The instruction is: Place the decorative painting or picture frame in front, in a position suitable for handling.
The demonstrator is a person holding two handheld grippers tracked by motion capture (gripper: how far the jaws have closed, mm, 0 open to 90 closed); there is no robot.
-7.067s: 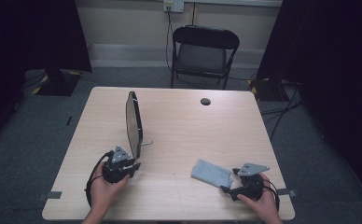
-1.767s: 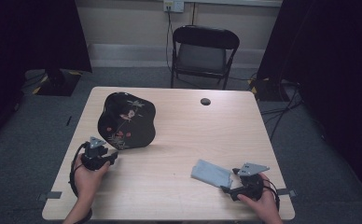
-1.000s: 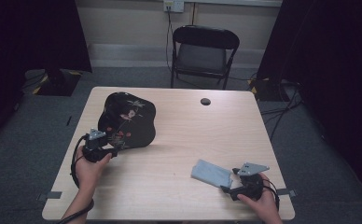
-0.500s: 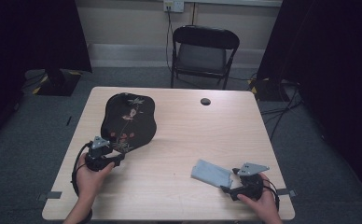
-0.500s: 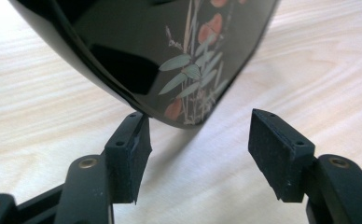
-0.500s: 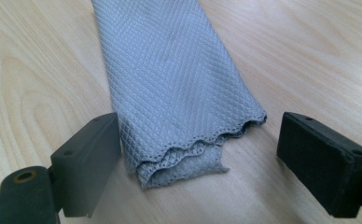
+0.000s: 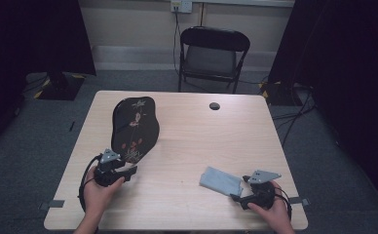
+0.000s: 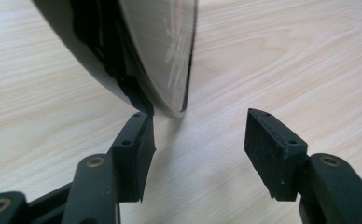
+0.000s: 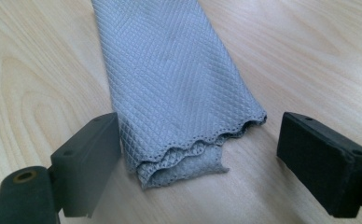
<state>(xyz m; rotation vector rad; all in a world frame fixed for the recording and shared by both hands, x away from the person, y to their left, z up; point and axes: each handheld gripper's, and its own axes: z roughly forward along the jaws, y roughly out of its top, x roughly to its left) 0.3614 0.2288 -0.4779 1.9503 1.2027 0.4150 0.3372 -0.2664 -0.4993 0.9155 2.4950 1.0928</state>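
A black oval disc [image 7: 134, 126] painted with red and white flowers stands on edge, tilted, on the left half of the wooden table [image 7: 226, 141]. My left gripper [image 7: 131, 168] is open at the disc's near lower rim. In the left gripper view the disc's glossy edge [image 8: 170, 60] sits just beyond the gripper [image 8: 198, 135], and the left fingertip [image 8: 139, 126] meets the dark strip on its back. A folded grey cloth [image 7: 221, 181] lies at the front right. My right gripper [image 7: 236, 197] is open, with the cloth's scalloped end [image 9: 179, 84] lying between the gripper's [image 9: 200, 123] jaws.
A small black round object [image 7: 215, 106] sits near the table's far edge. A black folding chair [image 7: 211, 53] stands behind the table. Bare wood lies between the two grippers. The right hand is close to the front right corner.
The disc has swung round from facing the camera broadly to a narrower, more edge-on stance. My left gripper has moved right and nearer along its lower rim. The right gripper and cloth stayed still.
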